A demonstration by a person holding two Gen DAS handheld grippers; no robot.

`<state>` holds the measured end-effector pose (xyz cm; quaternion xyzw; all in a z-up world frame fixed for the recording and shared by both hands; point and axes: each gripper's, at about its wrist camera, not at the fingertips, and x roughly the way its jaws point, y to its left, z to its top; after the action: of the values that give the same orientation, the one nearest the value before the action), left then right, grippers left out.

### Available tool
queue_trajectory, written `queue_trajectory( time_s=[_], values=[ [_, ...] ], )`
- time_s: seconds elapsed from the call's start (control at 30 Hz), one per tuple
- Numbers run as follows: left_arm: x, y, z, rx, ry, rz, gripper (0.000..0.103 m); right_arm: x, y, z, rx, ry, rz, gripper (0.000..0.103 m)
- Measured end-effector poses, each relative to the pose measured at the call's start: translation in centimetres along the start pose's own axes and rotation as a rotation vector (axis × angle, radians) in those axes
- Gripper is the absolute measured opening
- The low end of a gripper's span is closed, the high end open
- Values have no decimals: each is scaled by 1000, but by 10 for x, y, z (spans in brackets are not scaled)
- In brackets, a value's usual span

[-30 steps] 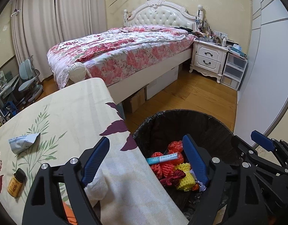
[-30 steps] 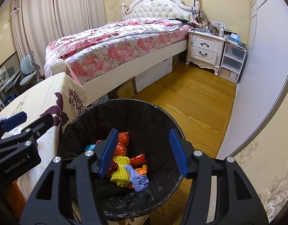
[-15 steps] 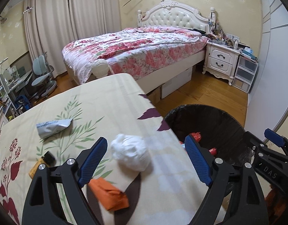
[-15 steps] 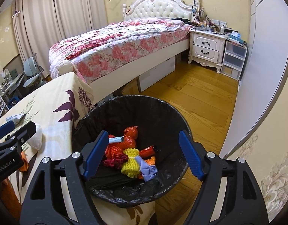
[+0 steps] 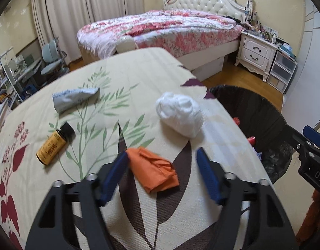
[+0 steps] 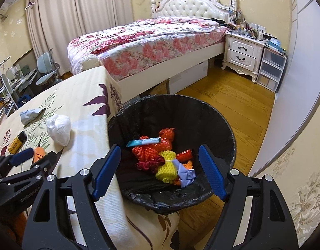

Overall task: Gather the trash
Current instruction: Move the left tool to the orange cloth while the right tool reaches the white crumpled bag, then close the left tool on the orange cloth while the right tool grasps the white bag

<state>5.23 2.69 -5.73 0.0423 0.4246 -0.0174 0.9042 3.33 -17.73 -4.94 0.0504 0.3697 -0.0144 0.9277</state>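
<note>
Left gripper [image 5: 162, 179] sits low over the table, jaws spread wide and holding nothing, with the crumpled orange wrapper [image 5: 153, 169] lying right between its blue fingers [image 5: 115, 177]. That looks like the pick in hand. To do it well, I'd judge: drop straight down so both pads bracket the thick middle of the wrapper, then close gently, since it is thin and will crush or slide on the tablecloth [image 5: 122, 77]. The near finger is touching or just beside the wrapper's left edge, so a small shift right would centre it.

Just beyond, the white wad [image 5: 179, 113] rests near the table's right edge, close to the bin [image 5: 249, 102]. Further left lie the yellow bottle [image 5: 53, 144] and the grey tube [image 5: 73, 98], well apart from each other.

Right gripper [image 6: 159, 171] hangs above the bin, released and empty, colourful rubbish already inside. The bin's rim stands just beside the table edge, so the carry is short. Open wood floor [image 6: 239, 102] lies beyond, then the bed [image 6: 151, 39].
</note>
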Motion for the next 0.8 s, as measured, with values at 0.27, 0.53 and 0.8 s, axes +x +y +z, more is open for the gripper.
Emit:
queue_trajectory(
  time_s=[0.27,0.53,0.8],
  values=[
    [-7,14,-8,-12,-28,-29,43,0,20,-2,-31,3,35,76],
    [-15,35,-12,-40,-40,-11,42,3,51,0,-88,13,93,76],
    [-29,72,-11,-92,-71,37,42,17,95,6,-162,32,162,76]
  ],
)
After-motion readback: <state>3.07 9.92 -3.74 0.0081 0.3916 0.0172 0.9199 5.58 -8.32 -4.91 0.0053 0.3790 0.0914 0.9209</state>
